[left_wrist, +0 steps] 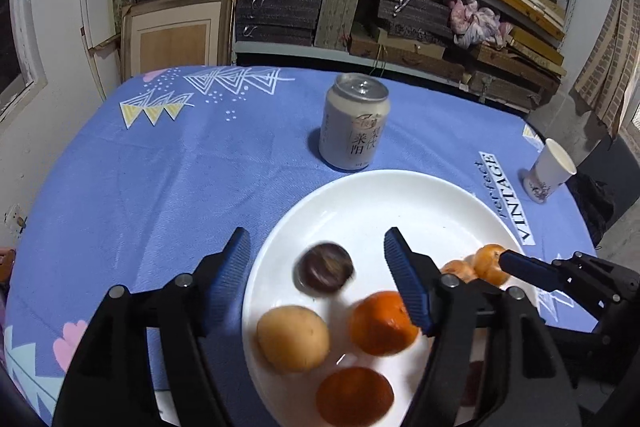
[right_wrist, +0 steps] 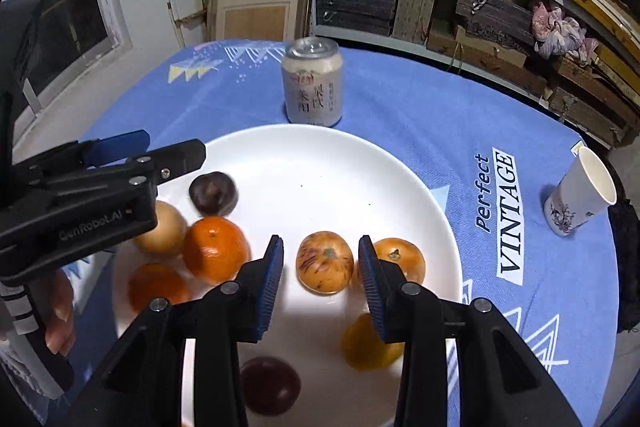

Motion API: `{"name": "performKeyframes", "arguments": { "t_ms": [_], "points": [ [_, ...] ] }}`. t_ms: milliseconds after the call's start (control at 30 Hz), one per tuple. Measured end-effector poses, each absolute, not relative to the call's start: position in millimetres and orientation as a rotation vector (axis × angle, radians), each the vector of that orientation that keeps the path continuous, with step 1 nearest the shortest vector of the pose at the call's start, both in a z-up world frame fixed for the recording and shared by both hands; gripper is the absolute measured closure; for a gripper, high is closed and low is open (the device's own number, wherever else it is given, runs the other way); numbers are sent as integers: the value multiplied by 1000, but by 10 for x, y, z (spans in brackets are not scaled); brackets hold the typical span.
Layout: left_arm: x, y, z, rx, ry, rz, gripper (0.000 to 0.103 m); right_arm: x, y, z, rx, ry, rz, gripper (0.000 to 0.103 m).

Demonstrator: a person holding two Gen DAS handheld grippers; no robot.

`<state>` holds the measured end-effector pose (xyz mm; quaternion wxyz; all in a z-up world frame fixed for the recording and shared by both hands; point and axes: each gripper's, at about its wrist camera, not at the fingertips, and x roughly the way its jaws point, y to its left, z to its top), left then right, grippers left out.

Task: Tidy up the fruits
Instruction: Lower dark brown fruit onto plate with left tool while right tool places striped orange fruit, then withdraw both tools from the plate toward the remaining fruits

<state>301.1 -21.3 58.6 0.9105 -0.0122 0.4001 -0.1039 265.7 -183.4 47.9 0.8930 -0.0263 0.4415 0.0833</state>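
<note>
Hovering over the white plate on the blue-clothed surface, we hold the left gripper released, its jaws spread above a dark round fruit that lies free, blurred. Beside it lie a pale fruit and an orange. The right gripper brackets a streaked fruit; its pads show gaps, so nothing is gripped.

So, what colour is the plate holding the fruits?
White plate, clearest in the right wrist view.
</note>
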Motion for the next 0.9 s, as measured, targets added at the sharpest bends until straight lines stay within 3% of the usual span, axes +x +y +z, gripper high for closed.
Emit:
{"name": "performKeyframes", "arguments": {
  "t_ms": [133, 267, 400, 667, 900],
  "points": [
    [2636, -141, 794, 0, 769, -212, 35, 2315, -1905, 766, -37, 850, 183, 63],
    [2032, -56, 910, 43, 718, -252, 35, 1759, -2065, 962, 6, 762, 184, 41],
    [1274, -17, 810, 93, 703, -307, 35, 1142, -2252, 944, 42, 703, 156, 36],
    [152, -122, 272, 221, 760, -429, 33, 398, -2629, 571, 209, 689, 123, 35],
    [4, -206, 78, 271, 758, -500, 33, 373, -2646, 410, 243, 720, 141, 35]
  ]
}}
